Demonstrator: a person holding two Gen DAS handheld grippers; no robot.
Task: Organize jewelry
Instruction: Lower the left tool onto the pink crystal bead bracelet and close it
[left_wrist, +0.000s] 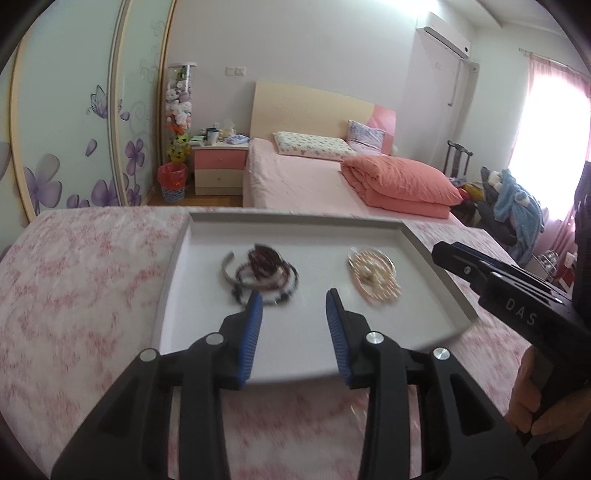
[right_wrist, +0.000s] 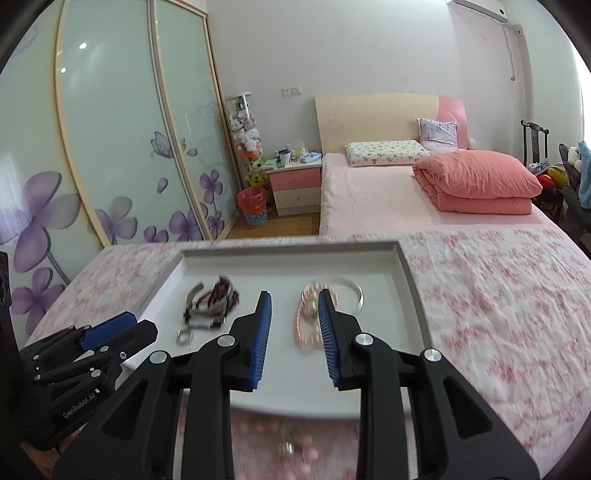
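Two claws, left claw (left_wrist: 294, 297) and right claw (right_wrist: 294, 300), hover spread and empty over a white tray (right_wrist: 410, 280) holding dark bracelets (left_wrist: 264, 271) and pink beads (left_wrist: 375, 278).

Pink floral bedspread (left_wrist: 74, 295); white tray (left_wrist: 177, 258) on it.

Pink bed (right_wrist: 388, 192), floral wardrobe doors (right_wrist: 110, 147), bright curtained window (left_wrist: 550, 122).

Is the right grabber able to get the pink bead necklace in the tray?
Probably yes. The right gripper is open and points at the pink bead necklace, which lies loose in the white tray. Nothing sits between them; the dark jewelry pile is off to the side.
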